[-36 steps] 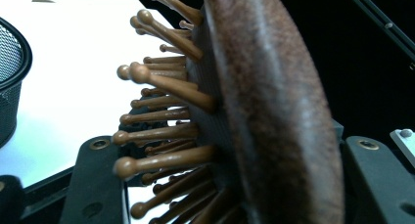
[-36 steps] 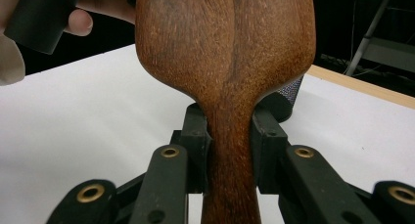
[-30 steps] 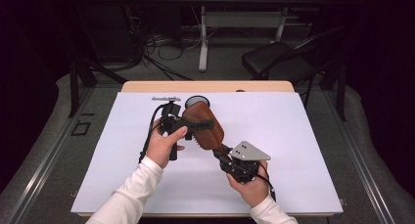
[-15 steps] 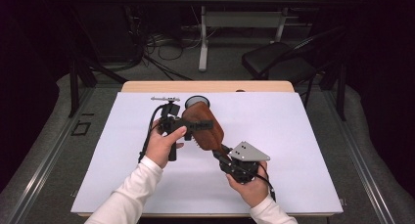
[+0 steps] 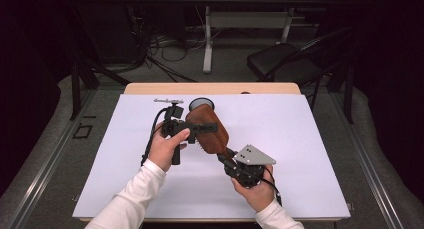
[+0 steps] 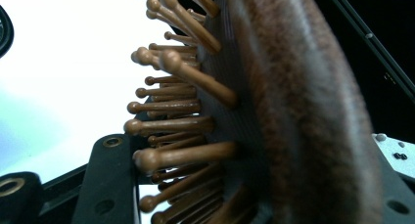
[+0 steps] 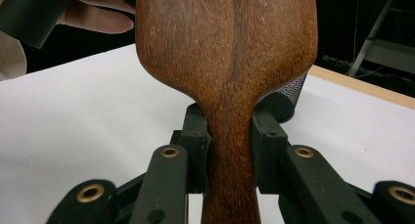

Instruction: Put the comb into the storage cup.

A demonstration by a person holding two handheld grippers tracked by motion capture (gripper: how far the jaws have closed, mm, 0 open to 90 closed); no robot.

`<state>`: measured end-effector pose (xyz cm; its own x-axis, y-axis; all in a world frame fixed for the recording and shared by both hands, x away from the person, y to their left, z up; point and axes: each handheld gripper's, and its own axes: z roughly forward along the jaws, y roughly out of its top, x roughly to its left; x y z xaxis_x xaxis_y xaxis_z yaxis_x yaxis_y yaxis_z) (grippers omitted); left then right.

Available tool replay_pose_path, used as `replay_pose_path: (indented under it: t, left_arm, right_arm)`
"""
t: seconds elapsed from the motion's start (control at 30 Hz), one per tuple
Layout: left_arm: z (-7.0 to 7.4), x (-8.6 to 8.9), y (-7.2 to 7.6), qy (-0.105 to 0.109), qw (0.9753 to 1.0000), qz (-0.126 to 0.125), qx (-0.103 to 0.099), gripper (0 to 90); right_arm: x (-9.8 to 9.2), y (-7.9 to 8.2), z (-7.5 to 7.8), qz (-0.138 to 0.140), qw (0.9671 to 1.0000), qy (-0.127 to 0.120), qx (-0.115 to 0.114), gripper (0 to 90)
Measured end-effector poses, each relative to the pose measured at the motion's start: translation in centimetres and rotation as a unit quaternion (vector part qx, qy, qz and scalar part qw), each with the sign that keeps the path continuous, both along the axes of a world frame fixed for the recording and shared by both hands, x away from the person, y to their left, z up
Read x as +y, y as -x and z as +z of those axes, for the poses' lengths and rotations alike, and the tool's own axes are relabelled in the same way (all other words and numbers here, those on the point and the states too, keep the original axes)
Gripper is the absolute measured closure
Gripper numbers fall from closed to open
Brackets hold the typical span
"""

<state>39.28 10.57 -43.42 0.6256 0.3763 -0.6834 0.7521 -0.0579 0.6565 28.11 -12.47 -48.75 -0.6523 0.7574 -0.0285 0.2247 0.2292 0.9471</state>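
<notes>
Right hand-held gripper [image 7: 230, 136] closed tight on the narrow neck of a wooden hairbrush [image 7: 227, 53], one black jaw pressed against each side of the handle, smooth brown back of the brush facing the right gripper view. In the high view, same right hand-held gripper [image 5: 231, 158] low and right of centre, grey three-cornered plate on top, gripped from below by the right hand [image 5: 256, 191], white sleeve entering from the bottom edge, jaws aimed up and left toward the brush. Left hand-held gripper [image 5: 207, 128] reaching across the hairbrush [image 5: 209, 130] head from the left, jaws set around it; in the left gripper view, one jaw beside the rows of round-tipped wooden bristles [image 6: 171, 111], the other at the far edge behind the brush's back, actual contact with the head impossible to confirm. Left hand [image 5: 167, 146] wrapped around that gripper's upright grip, forearm in a white sleeve angling in from bottom left, black cable looping down beside it. Hairbrush held lifted above the white worktop [image 5: 310, 139], near its middle, head toward the far side. Just beyond the brush head, a dark round container [image 5: 201, 104] with a light rim standing on the worktop; contents not discernible.
</notes>
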Motion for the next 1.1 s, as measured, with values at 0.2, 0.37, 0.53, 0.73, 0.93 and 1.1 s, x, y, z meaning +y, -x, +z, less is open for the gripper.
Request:
replay_pose_path:
  t: [0.2,0.37,0.53,0.73,0.93,1.1]
  left_arm:
    - [-0.06,0.02,-0.02,0.001,1.0000,0.001,0.008,45.8]
    - [-0.06,-0.06,0.03,0.003,0.9997,0.009,0.020,46.0]
    - [-0.18,-0.01,-0.11,0.003,0.9997,0.006,0.025,46.6]
    - [-0.26,-0.02,-0.07,0.004,0.9994,0.009,0.034,48.0]
    - [-0.28,-0.05,0.01,0.006,0.9992,0.012,0.037,48.6]
    - [-0.27,-0.04,0.12,0.007,0.9987,0.020,0.046,48.9]
  right_arm:
    - [0.00,-0.03,-0.08,0.002,1.0000,0.000,0.000,71.6]
    - [-0.02,-0.08,-0.10,0.002,1.0000,-0.001,0.002,71.6]
    - [-0.05,-0.11,-0.12,0.001,1.0000,0.000,0.003,71.6]
    - [-0.05,-0.14,-0.23,0.002,1.0000,0.002,0.004,71.6]
    - [-0.03,-0.15,-0.27,0.001,1.0000,0.000,0.004,71.6]
    - [0.01,-0.17,-0.28,0.001,1.0000,-0.002,0.008,71.5]
